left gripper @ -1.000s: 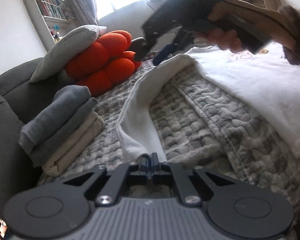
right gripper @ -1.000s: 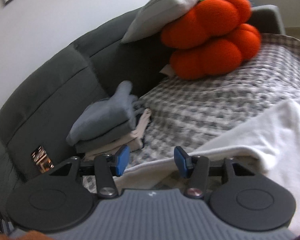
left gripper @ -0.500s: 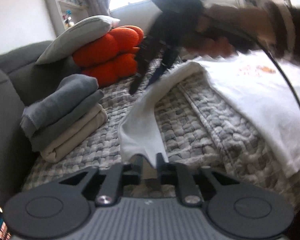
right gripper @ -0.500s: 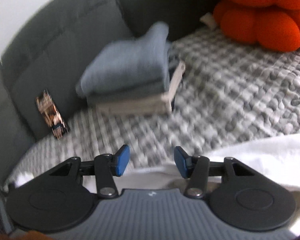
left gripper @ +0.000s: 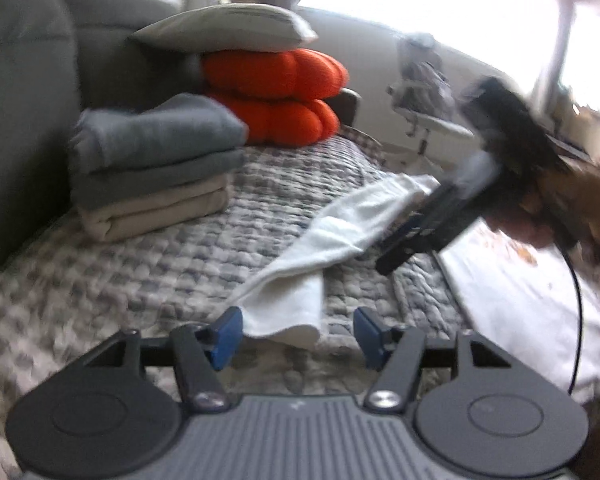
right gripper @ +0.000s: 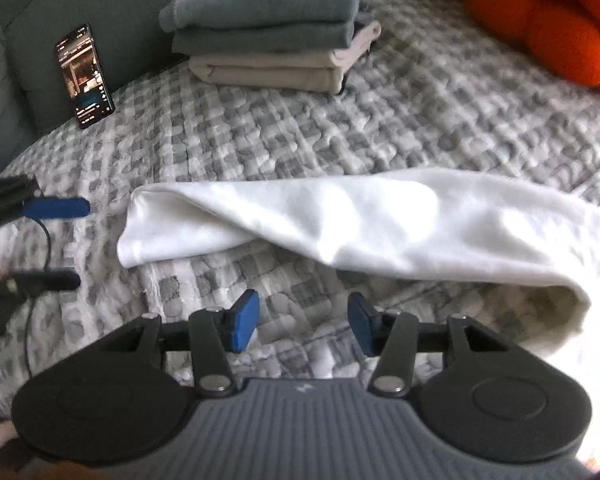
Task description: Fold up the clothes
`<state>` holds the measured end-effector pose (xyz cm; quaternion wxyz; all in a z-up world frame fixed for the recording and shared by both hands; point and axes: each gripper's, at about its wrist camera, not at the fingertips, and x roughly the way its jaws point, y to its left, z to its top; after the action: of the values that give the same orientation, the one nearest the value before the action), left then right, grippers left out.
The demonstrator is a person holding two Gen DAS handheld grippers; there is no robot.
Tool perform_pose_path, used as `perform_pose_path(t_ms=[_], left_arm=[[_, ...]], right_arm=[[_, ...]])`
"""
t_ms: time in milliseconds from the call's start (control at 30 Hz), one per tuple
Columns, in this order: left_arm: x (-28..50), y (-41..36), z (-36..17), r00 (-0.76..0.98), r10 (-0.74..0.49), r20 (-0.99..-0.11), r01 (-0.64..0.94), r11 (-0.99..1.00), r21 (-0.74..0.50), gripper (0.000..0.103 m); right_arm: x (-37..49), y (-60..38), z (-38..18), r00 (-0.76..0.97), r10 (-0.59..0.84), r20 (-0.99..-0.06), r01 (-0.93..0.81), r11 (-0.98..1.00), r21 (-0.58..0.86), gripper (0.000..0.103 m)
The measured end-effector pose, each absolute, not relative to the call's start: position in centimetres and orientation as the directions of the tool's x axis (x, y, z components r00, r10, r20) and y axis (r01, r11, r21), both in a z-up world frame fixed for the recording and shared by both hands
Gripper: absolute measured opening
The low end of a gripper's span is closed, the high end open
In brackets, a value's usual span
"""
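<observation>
A white garment (left gripper: 520, 300) lies spread on the checked quilt (right gripper: 380, 120). Its long sleeve (right gripper: 320, 220) is laid out flat across the quilt. My left gripper (left gripper: 298, 338) has its jaws opening; the sleeve's cuff (left gripper: 288, 312) lies on the quilt between the blue pads, which do not press on it. The same gripper shows at the left edge of the right wrist view (right gripper: 60, 244), just off the cuff. My right gripper (right gripper: 302, 326) is open above bare quilt, just short of the sleeve's middle, with nothing between its pads.
A stack of folded grey and beige clothes (right gripper: 272, 28) sits at the sofa back. An orange cushion (left gripper: 276, 92) lies under a pale pillow (left gripper: 228, 28). A lit phone (right gripper: 84, 76) leans on the sofa back. A chair (left gripper: 424, 112) stands beyond the quilt.
My left gripper, shut on the sleeve's cuff before, has opened and let it drop onto the quilt. My right gripper has swung round and tipped down over the sleeve, still open.
</observation>
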<state>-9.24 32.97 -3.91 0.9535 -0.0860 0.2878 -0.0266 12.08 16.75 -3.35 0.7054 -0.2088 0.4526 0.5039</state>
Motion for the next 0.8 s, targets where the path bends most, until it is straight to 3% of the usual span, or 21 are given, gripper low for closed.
perform_pose_path(t_ms=[167, 300, 400, 500, 533, 567, 633, 800], left_arm=[[-7.5, 34.8, -4.7, 0.816, -0.027, -0.578, -0.122, 0.968, -0.217, 0.061], [-5.7, 35.2, -5.4, 0.802, -0.015, -0.597, -0.150, 0.963, -0.226, 0.053], [-4.4, 34.6, -6.1, 0.777, 0.011, -0.630, -0.162, 0.970, -0.182, 0.039], [-3.7, 34.1, -6.6, 0.762, 0.058, -0.645, -0.190, 0.972, -0.137, 0.013], [-3.6, 34.1, -6.6, 0.762, 0.067, -0.645, -0.199, 0.971, -0.135, 0.007], [-3.5, 34.0, -6.5, 0.765, 0.078, -0.639, -0.208, 0.970, -0.130, 0.007], [-3.2, 34.1, -6.0, 0.779, 0.102, -0.619, -0.221, 0.968, -0.119, 0.007], [-2.6, 35.6, -4.1, 0.818, 0.144, -0.557, -0.251, 0.960, -0.120, 0.007]], right_arm=[[10.0, 17.5, -1.3, 0.077, 0.643, -0.762, -0.947, 0.287, 0.146, 0.061], [9.1, 19.7, -2.0, 0.108, 0.624, -0.774, -0.965, 0.253, 0.070, 0.061], [9.4, 20.7, -3.4, 0.120, 0.603, -0.788, -0.963, 0.264, 0.056, 0.061], [9.7, 21.3, -4.5, 0.135, 0.596, -0.792, -0.960, 0.278, 0.046, 0.059], [9.8, 21.5, -4.9, 0.140, 0.593, -0.793, -0.958, 0.283, 0.043, 0.049], [9.9, 21.6, -5.1, 0.148, 0.595, -0.790, -0.956, 0.291, 0.041, 0.030], [10.1, 21.8, -5.3, 0.165, 0.600, -0.782, -0.950, 0.311, 0.038, 0.012], [10.6, 21.8, -4.0, 0.216, 0.651, -0.728, -0.932, 0.361, 0.045, 0.004]])
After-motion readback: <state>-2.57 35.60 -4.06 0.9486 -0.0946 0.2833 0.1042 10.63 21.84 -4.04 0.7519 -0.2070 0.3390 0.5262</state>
